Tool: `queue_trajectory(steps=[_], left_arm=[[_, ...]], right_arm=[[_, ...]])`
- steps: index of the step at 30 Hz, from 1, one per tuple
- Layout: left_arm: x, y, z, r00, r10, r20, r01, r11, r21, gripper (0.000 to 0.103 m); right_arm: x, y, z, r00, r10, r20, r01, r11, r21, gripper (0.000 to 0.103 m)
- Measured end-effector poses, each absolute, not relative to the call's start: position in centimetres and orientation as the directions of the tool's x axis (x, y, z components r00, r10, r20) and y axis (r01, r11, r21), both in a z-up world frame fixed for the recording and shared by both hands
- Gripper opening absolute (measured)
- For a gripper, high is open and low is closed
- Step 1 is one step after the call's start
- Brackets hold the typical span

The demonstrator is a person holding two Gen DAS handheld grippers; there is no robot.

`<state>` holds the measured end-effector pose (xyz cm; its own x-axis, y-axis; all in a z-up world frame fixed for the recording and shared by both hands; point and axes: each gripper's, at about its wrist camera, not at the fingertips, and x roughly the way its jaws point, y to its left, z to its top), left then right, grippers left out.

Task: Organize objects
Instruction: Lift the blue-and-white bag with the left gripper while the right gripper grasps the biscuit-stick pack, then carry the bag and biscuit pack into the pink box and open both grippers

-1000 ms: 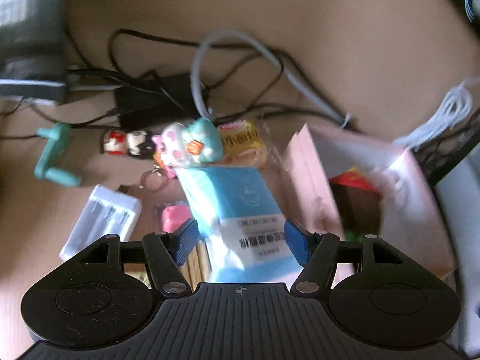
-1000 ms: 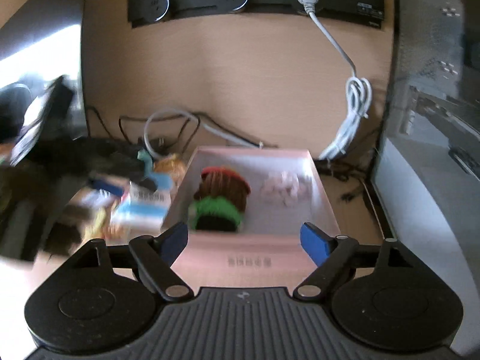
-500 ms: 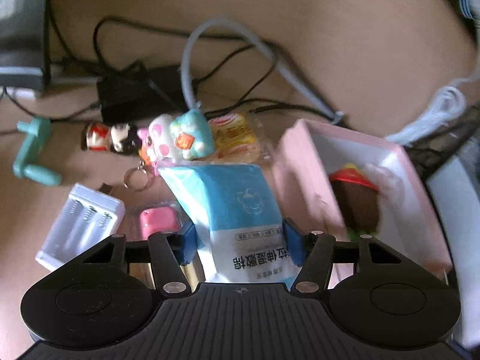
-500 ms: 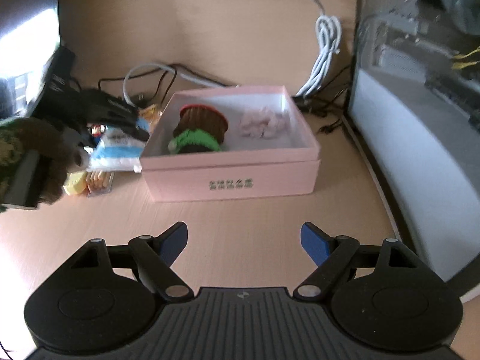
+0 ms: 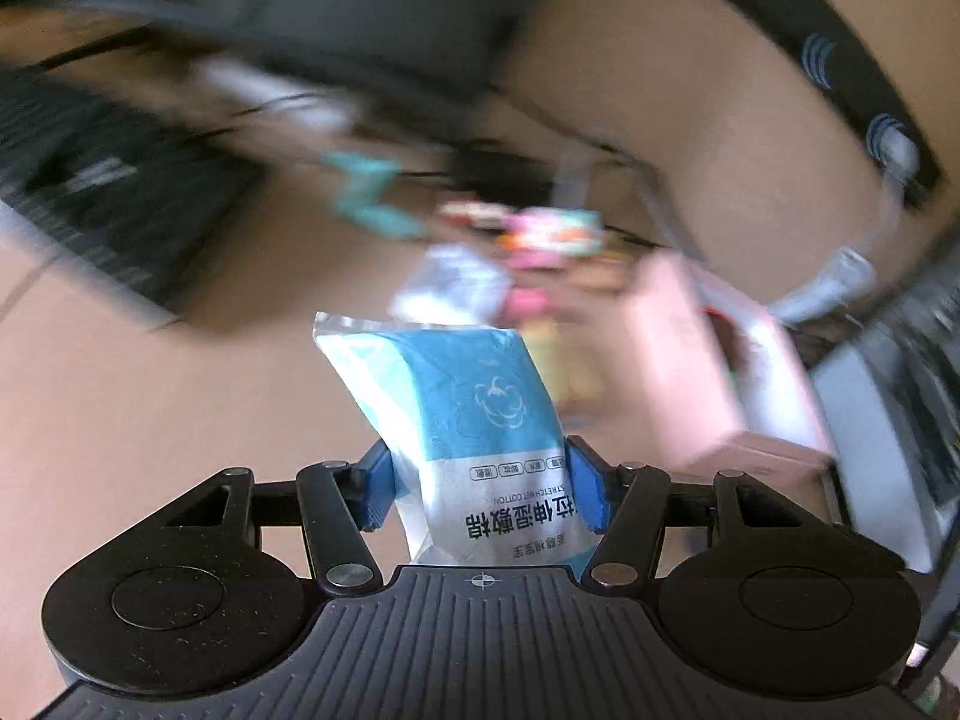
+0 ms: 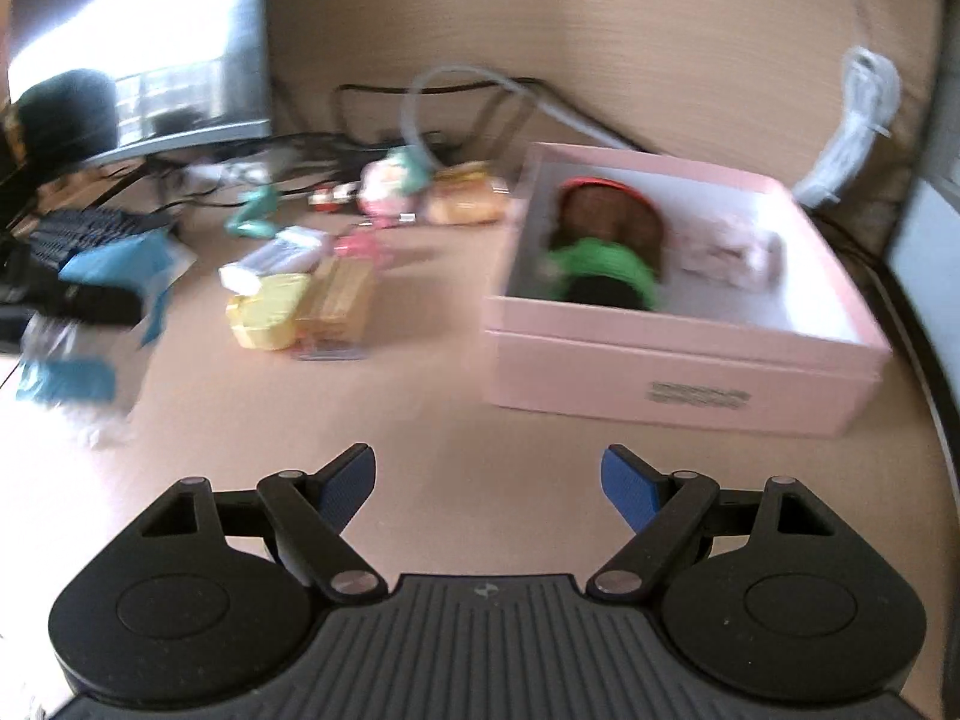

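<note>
My left gripper (image 5: 480,489) is shut on a blue and white wet-wipe packet (image 5: 468,414) and holds it lifted above the desk; the view is motion-blurred. The packet also shows at the left of the right wrist view (image 6: 114,276). An open pink box (image 6: 678,354) sits on the right of the desk and holds a brown, red and green knitted item (image 6: 606,246) and a pale pink item (image 6: 732,252). The box also shows blurred in the left wrist view (image 5: 720,372). My right gripper (image 6: 487,483) is open and empty above bare desk in front of the box.
Loose items lie left of the box: a yellow case (image 6: 267,309), a tan packet (image 6: 339,300), a white battery box (image 6: 276,255), a bread packet (image 6: 465,201), plush keychains (image 6: 390,183), a teal hook (image 6: 255,213). A keyboard (image 6: 72,234), monitor (image 6: 144,42) and cables (image 6: 858,126) stand behind.
My left gripper has closed on the wipe packet and lifted it up and to the left, away from the pile. My right gripper has pulled back from the box and swung left.
</note>
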<state>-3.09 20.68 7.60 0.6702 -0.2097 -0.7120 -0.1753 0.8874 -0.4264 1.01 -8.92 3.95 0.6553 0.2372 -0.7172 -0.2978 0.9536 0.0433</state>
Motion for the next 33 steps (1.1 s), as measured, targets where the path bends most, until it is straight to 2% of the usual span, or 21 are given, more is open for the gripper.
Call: queue_trajectory(steps=[4,11,14,18,19,22,23,25,28,33], left_arm=[[-6.9,25.3,7.7,0.688,-0.126,-0.714,-0.339,0.815,-0.470,0.063],[-11.1,28.5,9.9,0.724,-0.041,-0.689,-0.381,0.809,-0.448,0.063],[-12.2,29.2,10.0,0.717,-0.033,-0.696,-0.386,0.813,-0.436,0.063],[-13.5,29.8,9.6,0.709,-0.053,-0.704,-0.360,0.831,-0.425,0.063],[-13.9,30.0,9.5,0.705,-0.057,-0.707,-0.355,0.834,-0.422,0.063],[-14.1,31.0,8.8,0.684,-0.074,-0.725,-0.336,0.851,-0.403,0.063],[-14.0,31.1,8.6,0.678,-0.077,-0.731,-0.331,0.856,-0.397,0.063],[-13.5,31.4,8.0,0.658,-0.098,-0.746,-0.310,0.868,-0.388,0.063],[-12.3,30.9,7.3,0.632,-0.154,-0.760,-0.249,0.888,-0.388,0.063],[-9.8,28.1,5.9,0.594,-0.276,-0.756,-0.122,0.898,-0.423,0.063]], right_arm=[[1.4,-5.6,4.2,0.636,0.287,-0.716,-0.377,0.925,0.036,0.083],[2.9,0.5,4.8,0.630,0.369,-0.683,-0.487,0.873,0.023,0.083],[4.6,2.7,5.1,0.654,0.374,-0.657,-0.472,0.881,0.032,0.083],[8.3,4.1,5.1,0.715,0.309,-0.627,-0.343,0.937,0.071,0.079],[9.1,4.1,4.9,0.731,0.280,-0.622,-0.298,0.951,0.078,0.075],[11.7,4.1,3.2,0.721,0.233,-0.653,-0.214,0.971,0.110,0.049],[12.3,4.3,2.6,0.710,0.225,-0.667,-0.207,0.972,0.108,0.045],[12.5,4.3,1.5,0.701,0.203,-0.684,-0.191,0.977,0.094,0.045],[10.8,3.6,0.9,0.684,0.230,-0.692,-0.209,0.971,0.116,0.036],[5.2,2.2,1.0,0.684,0.201,-0.701,-0.209,0.975,0.076,0.034]])
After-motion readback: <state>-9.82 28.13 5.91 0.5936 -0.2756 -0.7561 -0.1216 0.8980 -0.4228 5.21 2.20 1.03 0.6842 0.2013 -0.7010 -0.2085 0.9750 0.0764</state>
